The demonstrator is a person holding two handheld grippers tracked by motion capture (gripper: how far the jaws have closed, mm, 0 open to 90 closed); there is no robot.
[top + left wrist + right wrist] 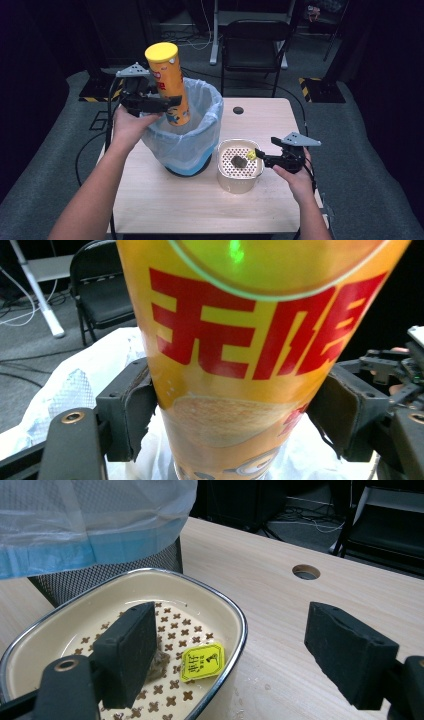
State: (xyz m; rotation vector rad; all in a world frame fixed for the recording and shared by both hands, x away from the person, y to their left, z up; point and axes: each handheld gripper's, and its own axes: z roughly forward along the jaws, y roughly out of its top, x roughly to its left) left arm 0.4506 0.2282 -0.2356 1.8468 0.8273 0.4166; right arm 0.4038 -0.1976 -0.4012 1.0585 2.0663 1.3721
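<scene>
Two grippers were at work: the left gripper point(167, 102) clamped the yellow chip can point(169, 82) over the lined bin point(200, 125), likely about to drop it in; the right gripper point(260, 157) waited open, straddling the near-right strainer bowl's point(227, 182) rim.

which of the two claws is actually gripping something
The left claw: it is clamped on the yellow chip can above the lined bin. The right claw is open, at the cream strainer dish.
</scene>
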